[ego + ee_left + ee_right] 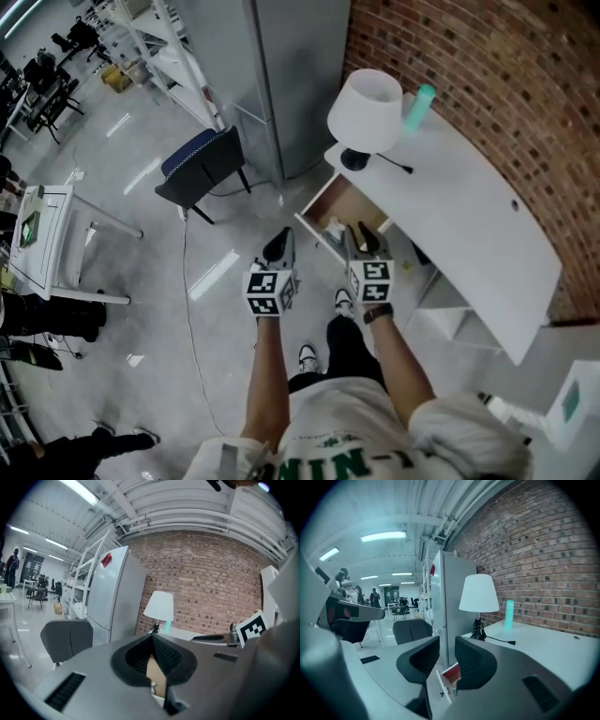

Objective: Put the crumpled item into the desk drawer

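Note:
The wooden desk drawer (349, 204) stands pulled out from the white desk (450, 202), below the lamp. A pale crumpled item (335, 228) lies in the drawer's near corner. My right gripper (361, 236) hovers just over that corner; in the right gripper view its jaws (446, 651) stand apart with nothing between them, and the drawer's inside (452, 672) shows through the gap. My left gripper (279, 248) hangs over the floor left of the drawer. Its jaws (152, 639) meet at the tips and hold nothing.
A white lamp (366, 112) and a teal bottle (419, 106) stand at the desk's far end by the brick wall (487, 84). A grey cabinet (281, 75) and a dark chair (202, 169) stand to the left. A cable (187, 300) runs across the floor.

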